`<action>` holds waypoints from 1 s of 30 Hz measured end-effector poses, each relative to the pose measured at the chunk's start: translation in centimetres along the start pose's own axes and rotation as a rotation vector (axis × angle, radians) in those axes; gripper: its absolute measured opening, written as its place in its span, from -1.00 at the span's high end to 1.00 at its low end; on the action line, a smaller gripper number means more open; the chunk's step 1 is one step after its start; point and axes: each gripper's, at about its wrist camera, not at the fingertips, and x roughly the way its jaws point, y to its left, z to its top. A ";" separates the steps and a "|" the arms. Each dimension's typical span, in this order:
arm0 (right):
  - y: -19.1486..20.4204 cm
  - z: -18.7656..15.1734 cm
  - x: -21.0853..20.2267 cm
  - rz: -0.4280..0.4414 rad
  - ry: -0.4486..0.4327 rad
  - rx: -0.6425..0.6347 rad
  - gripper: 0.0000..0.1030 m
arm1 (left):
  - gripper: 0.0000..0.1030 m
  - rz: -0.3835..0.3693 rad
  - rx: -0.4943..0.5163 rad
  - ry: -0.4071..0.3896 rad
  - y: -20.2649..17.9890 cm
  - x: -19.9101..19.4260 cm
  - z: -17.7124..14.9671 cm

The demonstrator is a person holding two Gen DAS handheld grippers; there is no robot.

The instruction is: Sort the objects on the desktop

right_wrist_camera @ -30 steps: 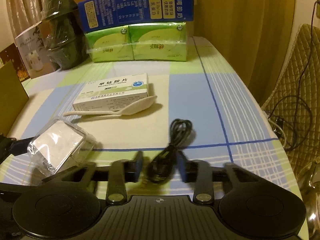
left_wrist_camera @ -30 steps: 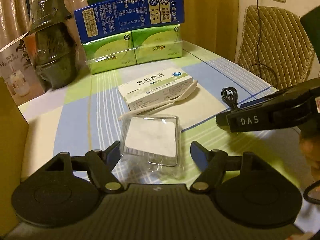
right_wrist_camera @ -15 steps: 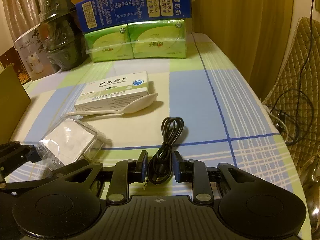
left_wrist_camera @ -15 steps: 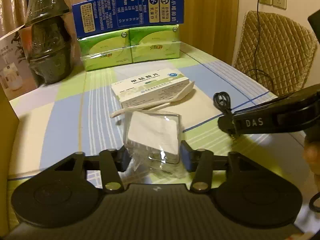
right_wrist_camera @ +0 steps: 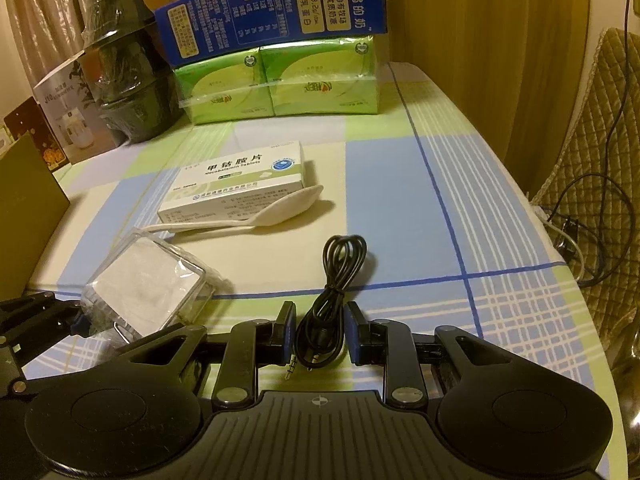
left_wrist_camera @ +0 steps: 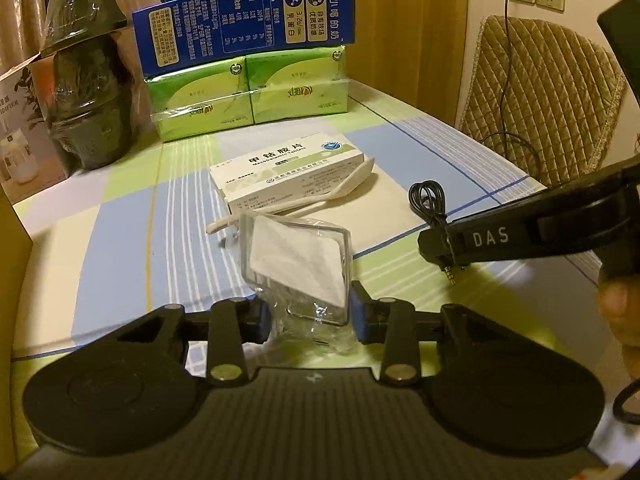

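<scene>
Presently the clear plastic packet (left_wrist_camera: 298, 264) sits tilted between the pads of the left gripper (left_wrist_camera: 308, 314), whose jaws are closing on it. Beside it, the right gripper (right_wrist_camera: 320, 330) pinches the coiled black cable (right_wrist_camera: 334, 292) on the bench (right_wrist_camera: 440, 184).

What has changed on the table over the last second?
The left gripper is closing around the clear plastic box, now tilted up off the cloth. The right gripper has closed in on the black cable. The medicine box and spoon stayed put.
</scene>
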 end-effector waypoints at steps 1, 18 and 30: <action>0.0 0.0 0.0 0.002 0.001 0.001 0.56 | 0.36 0.002 0.002 -0.002 0.0 0.0 0.0; 0.1 0.3 -0.5 0.010 -0.012 0.007 0.58 | 0.44 -0.010 -0.047 0.008 0.2 0.1 -0.3; 0.1 0.7 -3.6 0.002 -0.055 0.006 0.58 | 0.44 -0.026 -0.079 -0.004 0.3 -2.1 0.6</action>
